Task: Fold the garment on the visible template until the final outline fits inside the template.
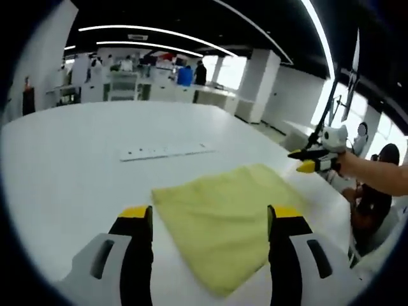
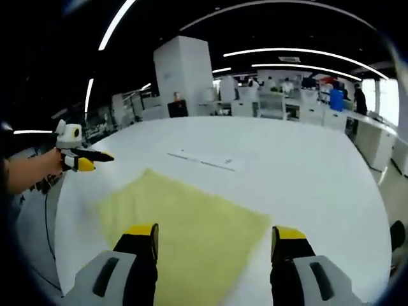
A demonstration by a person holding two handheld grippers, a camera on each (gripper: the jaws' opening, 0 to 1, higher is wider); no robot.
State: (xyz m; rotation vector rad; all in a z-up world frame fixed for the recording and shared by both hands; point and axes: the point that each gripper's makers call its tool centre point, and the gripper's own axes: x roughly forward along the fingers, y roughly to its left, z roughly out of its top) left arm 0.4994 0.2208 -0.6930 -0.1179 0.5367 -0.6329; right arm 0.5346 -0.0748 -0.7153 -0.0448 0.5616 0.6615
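A pale yellow cloth [image 1: 220, 220] lies flat on the white table [image 1: 70, 172], roughly rectangular, with one corner towards my left gripper's camera. My left gripper [image 1: 210, 217] hovers over its near part, jaws wide open and holding nothing. My right gripper [image 1: 307, 160], held by a person's hand, hangs in the air past the cloth's right edge. In the right gripper view the same cloth [image 2: 185, 226] spreads under my open right gripper [image 2: 215, 234]. There the left gripper [image 2: 89, 159] floats beyond the cloth's left corner. Neither gripper touches the fabric.
A thin white flat strip [image 1: 164, 152] lies on the table behind the cloth, also seen as the strip [image 2: 204, 159]. The table edge [image 1: 347, 210] runs close on the right. A seated person [image 1: 376, 191] is beside it. Desks and people stand far back.
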